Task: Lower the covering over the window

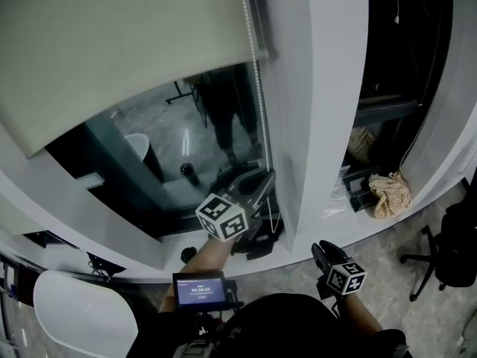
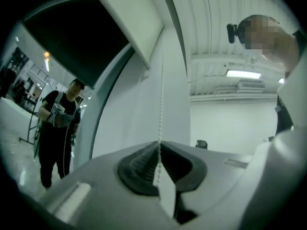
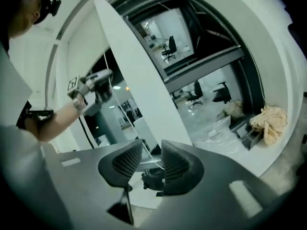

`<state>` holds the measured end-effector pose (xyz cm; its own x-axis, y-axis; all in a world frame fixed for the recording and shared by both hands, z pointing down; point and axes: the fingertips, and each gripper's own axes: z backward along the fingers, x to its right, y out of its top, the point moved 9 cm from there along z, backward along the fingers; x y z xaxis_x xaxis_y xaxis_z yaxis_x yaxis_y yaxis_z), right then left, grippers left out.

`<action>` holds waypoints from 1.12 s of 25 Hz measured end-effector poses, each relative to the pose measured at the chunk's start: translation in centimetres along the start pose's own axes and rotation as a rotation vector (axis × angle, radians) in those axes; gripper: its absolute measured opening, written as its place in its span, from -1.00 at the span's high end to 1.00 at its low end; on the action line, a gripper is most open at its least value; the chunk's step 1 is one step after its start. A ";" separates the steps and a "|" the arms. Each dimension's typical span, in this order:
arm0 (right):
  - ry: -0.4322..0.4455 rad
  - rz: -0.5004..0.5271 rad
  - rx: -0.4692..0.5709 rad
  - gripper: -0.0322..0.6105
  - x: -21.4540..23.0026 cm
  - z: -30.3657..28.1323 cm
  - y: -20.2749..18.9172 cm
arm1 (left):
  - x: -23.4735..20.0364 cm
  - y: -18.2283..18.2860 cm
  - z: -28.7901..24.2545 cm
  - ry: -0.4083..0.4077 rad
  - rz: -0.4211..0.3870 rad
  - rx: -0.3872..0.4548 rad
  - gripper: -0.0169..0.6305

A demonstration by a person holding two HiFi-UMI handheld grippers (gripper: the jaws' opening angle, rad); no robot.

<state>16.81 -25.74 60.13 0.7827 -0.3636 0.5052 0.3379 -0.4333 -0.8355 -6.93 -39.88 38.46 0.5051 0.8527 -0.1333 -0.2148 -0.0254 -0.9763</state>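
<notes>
The head view is dim and cool-toned. The pale fabric roller blind (image 1: 112, 43) at upper left is its brightest surface, and the dark window glass (image 1: 160, 118) below it mirrors small streaks of ceiling light. Both gripper views are fisheye, with black vignetted corners and bowed straight lines. In the left gripper view a fluorescent ceiling strip light (image 2: 243, 74) glows at right and the thin white bead chain (image 2: 160, 104) is sharp. The right gripper view's near foreground is soft and shaded.

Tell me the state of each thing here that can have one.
blind: lowered only partway
bead chain: straight, clamped at its lower part
left tongs: shut on the bead chain
right tongs: open, gripping nothing
</notes>
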 end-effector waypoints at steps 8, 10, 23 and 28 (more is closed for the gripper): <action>0.195 0.125 0.280 0.59 -6.5 1.4 10.1 | 3.7 -14.0 1.3 -0.030 0.178 -0.217 0.91; 0.238 0.172 0.338 0.62 -8.0 1.9 12.9 | 5.0 -17.5 2.3 -0.036 0.222 -0.307 0.91; 0.479 0.344 0.447 0.51 -17.8 1.0 26.3 | 8.8 -30.2 8.9 -0.050 0.405 -0.742 0.91; 0.565 0.357 0.422 0.44 -23.1 0.2 33.1 | 9.4 -30.2 9.9 -0.056 0.409 -0.721 0.91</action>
<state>10.01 -31.53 20.72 0.5348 -0.8349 0.1302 0.3748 0.0962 -0.9221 -3.95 -25.95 68.38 0.4572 0.7276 -0.5115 0.2252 -0.6511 -0.7248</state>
